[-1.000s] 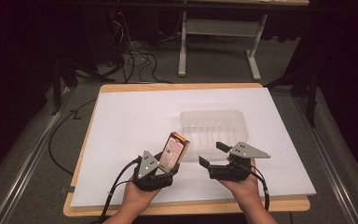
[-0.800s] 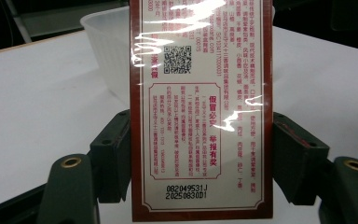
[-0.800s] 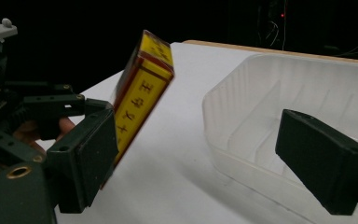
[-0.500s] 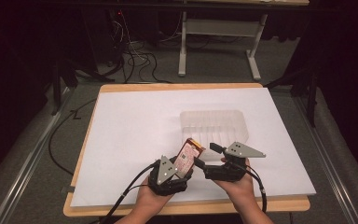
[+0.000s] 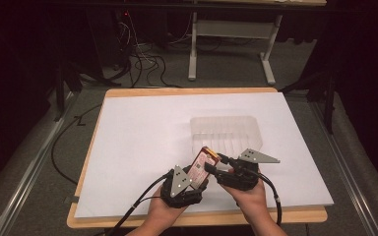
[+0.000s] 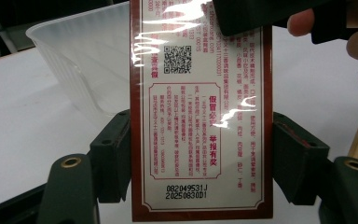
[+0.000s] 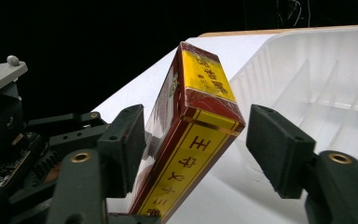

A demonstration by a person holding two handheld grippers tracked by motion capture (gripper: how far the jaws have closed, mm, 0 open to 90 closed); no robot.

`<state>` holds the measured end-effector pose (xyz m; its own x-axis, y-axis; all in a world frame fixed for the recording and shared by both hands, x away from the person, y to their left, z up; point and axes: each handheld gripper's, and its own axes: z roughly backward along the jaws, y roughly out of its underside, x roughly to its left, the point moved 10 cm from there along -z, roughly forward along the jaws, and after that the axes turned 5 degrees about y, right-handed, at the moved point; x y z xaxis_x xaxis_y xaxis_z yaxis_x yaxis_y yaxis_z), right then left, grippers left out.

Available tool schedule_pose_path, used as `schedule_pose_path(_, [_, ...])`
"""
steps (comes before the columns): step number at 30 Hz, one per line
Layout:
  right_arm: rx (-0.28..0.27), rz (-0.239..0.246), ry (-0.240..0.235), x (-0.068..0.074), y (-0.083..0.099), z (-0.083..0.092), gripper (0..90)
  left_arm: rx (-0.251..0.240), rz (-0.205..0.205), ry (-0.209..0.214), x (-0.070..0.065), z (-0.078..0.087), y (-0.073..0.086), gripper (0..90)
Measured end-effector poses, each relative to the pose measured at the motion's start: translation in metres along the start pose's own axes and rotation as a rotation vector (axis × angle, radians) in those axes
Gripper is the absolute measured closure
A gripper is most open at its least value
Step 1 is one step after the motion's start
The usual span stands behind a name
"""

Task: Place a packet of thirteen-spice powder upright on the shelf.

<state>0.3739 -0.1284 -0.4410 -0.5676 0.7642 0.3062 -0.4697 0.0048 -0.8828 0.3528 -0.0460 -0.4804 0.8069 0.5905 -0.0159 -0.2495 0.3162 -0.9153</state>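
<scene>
Nearest, the left gripper is clamped on a red and yellow box, tilted above the white table. Just right, the right gripper has jaws apart around the box's far end. Beyond lies a clear plastic tray.

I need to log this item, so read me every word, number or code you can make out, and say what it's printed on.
All text is on the red box, gripped by the left hand-held gripper.
"082049531J" on its back panel
"20250830D1" below that
"假冒必究" and "举报有奖", red on the back panel
QR code: not readable as text
Small red print: too small
Yellow side: "王" clear, remainder uncertain
</scene>
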Motion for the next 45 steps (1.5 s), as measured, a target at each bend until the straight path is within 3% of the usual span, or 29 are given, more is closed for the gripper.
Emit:
schedule_pose_path(8, [0.001,-0.023,-0.013,0.002,0.001,0.000,55.0,0.013,-0.008,0.002,-0.002,-0.003,0.003,32.4])
schedule_pose_path(10, [-0.006,-0.033,-0.027,0.003,0.000,0.002,61.2,0.007,-0.007,0.021,-0.001,-0.005,0.003,32.4])
schedule_pose_path(22, [-0.015,0.018,-0.016,0.014,-0.003,0.005,67.3,0.029,0.010,0.046,-0.002,-0.008,0.009,31.1])
schedule_pose_path(27, [-0.037,0.027,0.018,0.007,-0.007,0.009,68.0,0.039,0.030,0.071,-0.001,-0.008,0.012,24.6])
schedule_pose_path(29, [-0.049,0.036,0.053,-0.001,-0.010,0.012,68.2,0.030,0.047,0.066,0.003,-0.007,0.011,22.9])
schedule_pose_path(37, [-0.067,0.031,0.108,-0.019,-0.013,0.023,68.3,0.024,0.049,0.055,0.011,-0.002,0.010,22.9])
schedule_pose_path(41, [-0.080,0.032,0.136,-0.027,-0.016,0.029,68.3,0.025,0.048,0.034,0.021,0.002,0.011,23.5])
schedule_pose_path(42, [-0.083,0.035,0.142,-0.029,-0.017,0.031,68.3,-0.003,0.086,0.027,0.023,0.002,0.009,23.6])
schedule_pose_path(43, [-0.085,0.034,0.155,-0.032,-0.018,0.033,68.3,0.034,0.047,0.023,0.029,0.006,0.012,23.8])
schedule_pose_path(45, [-0.091,0.032,0.168,-0.036,-0.019,0.038,68.3,0.042,0.051,0.019,0.035,0.009,0.013,23.8])
